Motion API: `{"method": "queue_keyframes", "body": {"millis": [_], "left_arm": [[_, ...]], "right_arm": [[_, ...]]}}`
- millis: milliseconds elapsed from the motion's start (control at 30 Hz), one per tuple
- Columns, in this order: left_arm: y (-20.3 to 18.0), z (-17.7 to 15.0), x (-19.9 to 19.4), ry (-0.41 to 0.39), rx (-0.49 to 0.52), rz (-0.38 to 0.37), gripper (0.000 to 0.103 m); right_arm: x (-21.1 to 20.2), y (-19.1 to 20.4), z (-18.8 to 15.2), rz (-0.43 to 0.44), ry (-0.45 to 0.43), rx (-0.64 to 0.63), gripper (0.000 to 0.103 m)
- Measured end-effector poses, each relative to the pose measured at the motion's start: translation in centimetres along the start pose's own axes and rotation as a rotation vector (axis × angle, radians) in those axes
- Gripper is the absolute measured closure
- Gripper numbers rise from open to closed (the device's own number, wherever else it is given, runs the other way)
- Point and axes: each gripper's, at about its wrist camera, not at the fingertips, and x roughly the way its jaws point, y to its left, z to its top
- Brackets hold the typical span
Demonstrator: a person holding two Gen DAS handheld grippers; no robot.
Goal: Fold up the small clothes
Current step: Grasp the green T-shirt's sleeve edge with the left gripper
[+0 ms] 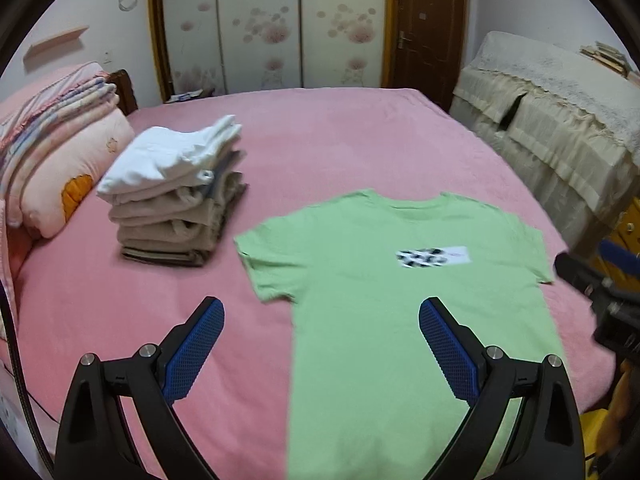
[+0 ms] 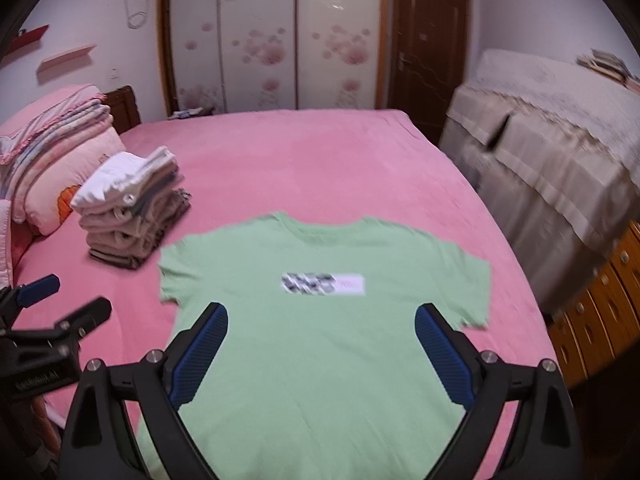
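A light green T-shirt [image 1: 380, 300] with a small chest print lies flat, front up, on the pink bed [image 1: 320, 140], collar away from me; it also shows in the right wrist view [image 2: 320, 340]. My left gripper [image 1: 320, 312] is open and empty, above the shirt's left side near its left sleeve. My right gripper [image 2: 320, 320] is open and empty, above the shirt's middle. The left gripper shows in the right wrist view [image 2: 60, 300], and part of the right gripper shows at the right edge of the left wrist view [image 1: 600, 280].
A stack of folded clothes [image 1: 176, 192], white on top and beige below, stands on the bed left of the shirt, also in the right wrist view [image 2: 132, 208]. Pillows and folded blankets [image 1: 60, 140] lie far left. A cloth-covered piece of furniture [image 1: 560, 128] stands right.
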Motion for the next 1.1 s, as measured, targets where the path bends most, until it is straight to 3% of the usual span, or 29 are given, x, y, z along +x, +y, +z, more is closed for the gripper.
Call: {"method": "queue_keyframes", "body": {"millis": [167,367,500,567,733,933,1033,1067,1100], "left_arm": [[4.8,1.2,4.5,0.019,-0.096,-0.021,0.005],[9.5,1.6,12.1,0.090,-0.203,0.030,0.005],[11.9,0.5,18.1,0.154,-0.300,-0.029,0.005],[13.2,-0.3,20.9,0.165,-0.375,-0.077,0.006],[14.2,-1.4,26.7,0.207,-0.485,-0.172,0.018],[12.9,-1.9,30.0,0.208,-0.478,-0.156,0.023],[12.1,-1.9,30.9,0.213,-0.476,-0.165,0.051],[11.7,-1.8,31.5,0.227,-0.474,-0.177,0.073],[11.4,-1.4,31.9,0.240,-0.475,-0.192,0.088]], "right_arm": [[3.8,3.2,2.3,0.038,-0.019,-0.017,0.007],[9.8,6.5,3.2,0.055,0.004,-0.021,0.008],[14.6,7.7,2.9,0.087,0.067,0.005,0.008],[16.5,8.1,2.5,0.090,0.102,0.015,0.013],[20.0,9.2,1.5,0.092,0.154,0.010,0.021],[21.8,9.4,0.4,0.094,0.183,0.007,0.022],[22.4,9.5,0.1,0.091,0.192,0.010,0.027],[22.5,9.5,0.1,0.092,0.197,0.012,0.028],[22.8,9.4,0.1,0.092,0.205,0.015,0.030]]}}
